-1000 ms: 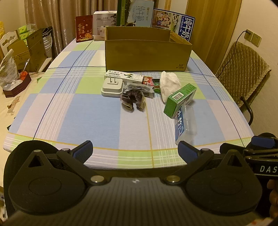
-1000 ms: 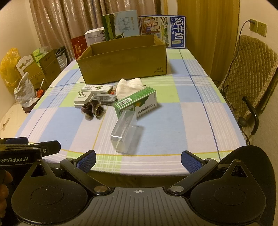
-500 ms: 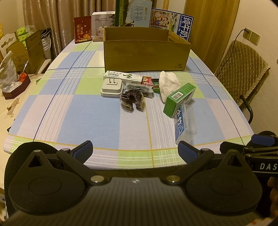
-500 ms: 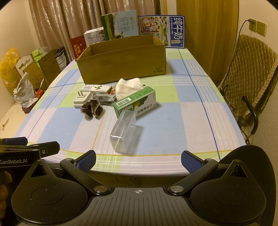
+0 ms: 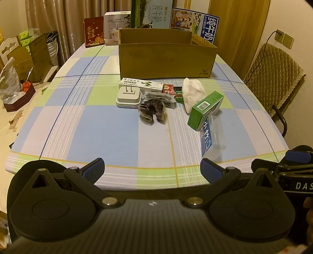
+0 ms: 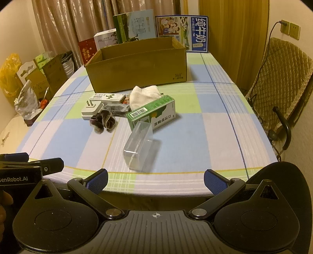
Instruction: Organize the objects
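An open cardboard box (image 5: 166,58) (image 6: 137,68) stands at mid-table. In front of it lie a white plug adapter (image 5: 128,97) (image 6: 91,110), a long white carton (image 5: 140,85), a dark scrunchie (image 5: 152,112) (image 6: 102,121), a white cloth (image 5: 192,93) (image 6: 145,93), a green carton (image 5: 205,110) (image 6: 151,115) and a clear plastic case (image 5: 214,138) (image 6: 139,146). My left gripper (image 5: 152,169) and right gripper (image 6: 156,180) both hover open at the table's near edge, holding nothing.
Printed cartons (image 5: 156,15) and a red box (image 5: 93,34) stand behind the cardboard box. A padded chair (image 6: 283,78) is at the right. Cardboard boxes and bags (image 5: 25,58) crowd the left side. The checked tablecloth (image 5: 97,127) shows bare in the near left.
Both grippers have edged slightly forward toward the table; the objects have stayed where they were.
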